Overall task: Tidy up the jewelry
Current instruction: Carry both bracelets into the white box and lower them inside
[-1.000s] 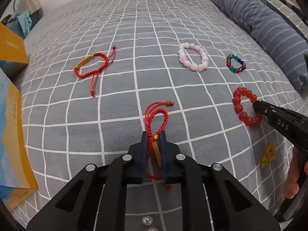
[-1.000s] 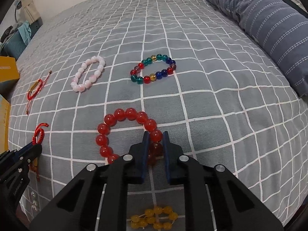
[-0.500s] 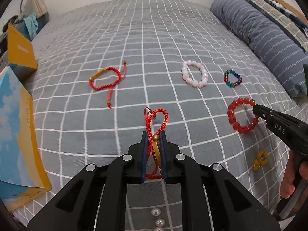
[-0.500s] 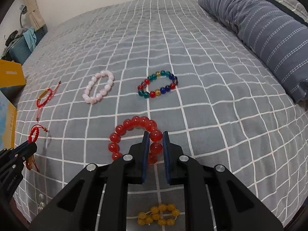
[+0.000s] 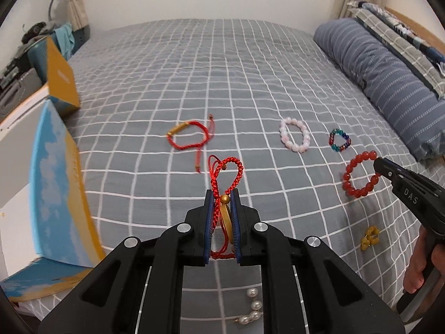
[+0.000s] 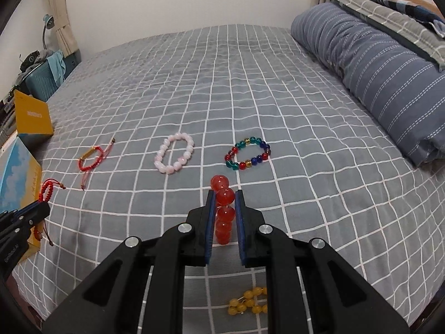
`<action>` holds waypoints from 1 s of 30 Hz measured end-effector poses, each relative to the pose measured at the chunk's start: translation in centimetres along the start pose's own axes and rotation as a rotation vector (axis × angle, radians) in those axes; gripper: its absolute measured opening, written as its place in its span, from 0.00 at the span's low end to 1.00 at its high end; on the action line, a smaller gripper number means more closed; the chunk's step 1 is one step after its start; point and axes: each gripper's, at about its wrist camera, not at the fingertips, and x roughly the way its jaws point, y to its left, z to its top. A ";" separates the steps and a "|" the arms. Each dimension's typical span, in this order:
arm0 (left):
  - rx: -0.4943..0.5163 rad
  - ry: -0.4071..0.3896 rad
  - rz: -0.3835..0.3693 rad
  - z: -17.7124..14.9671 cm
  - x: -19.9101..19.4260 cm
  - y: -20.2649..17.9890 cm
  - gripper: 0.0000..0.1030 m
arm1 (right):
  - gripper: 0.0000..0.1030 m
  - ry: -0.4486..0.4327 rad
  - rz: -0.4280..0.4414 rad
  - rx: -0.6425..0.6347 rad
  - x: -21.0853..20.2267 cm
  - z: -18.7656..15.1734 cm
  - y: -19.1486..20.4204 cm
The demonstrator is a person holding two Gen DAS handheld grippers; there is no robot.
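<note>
My left gripper (image 5: 222,194) is shut on a red braided cord bracelet (image 5: 226,172) with a gold charm, lifted off the grey checked bed (image 5: 194,83). My right gripper (image 6: 225,196) is shut on a red bead bracelet (image 6: 224,208), which hangs edge-on between the pads; in the left wrist view that red bead bracelet (image 5: 358,174) dangles from the right gripper (image 5: 379,164). On the bed lie a second red cord bracelet (image 5: 189,136), a pink bead bracelet (image 5: 294,135), a multicoloured bead bracelet (image 6: 247,153), a yellow bead bracelet (image 6: 247,304) and a pearl string (image 5: 251,309).
An open blue-and-yellow box (image 5: 52,183) stands at the bed's left edge, with its yellow lid (image 5: 59,75) beyond. A striped blue pillow (image 6: 375,75) lies along the right side. A person's hand (image 5: 420,264) holds the right gripper's handle.
Both grippers have risen and tipped up, lifting their bracelets off the bed. The red bead bracelet now hangs edge-on in the right gripper. More of the room and box shows.
</note>
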 end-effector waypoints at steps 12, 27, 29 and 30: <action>-0.067 -0.070 0.046 0.4 -5.3 4.7 0.11 | 0.13 -0.068 0.025 -0.031 -4.2 1.3 5.1; -0.200 -0.138 0.144 -0.5 -12.5 13.6 0.11 | 0.13 -0.152 0.105 -0.128 -10.3 2.7 15.6; -0.221 -0.145 0.158 -0.9 -13.5 14.8 0.11 | 0.13 -0.162 0.120 -0.140 -11.1 2.8 16.9; -0.227 -0.147 0.163 -1.0 -13.8 15.3 0.11 | 0.13 -0.168 0.130 -0.147 -11.5 2.8 17.6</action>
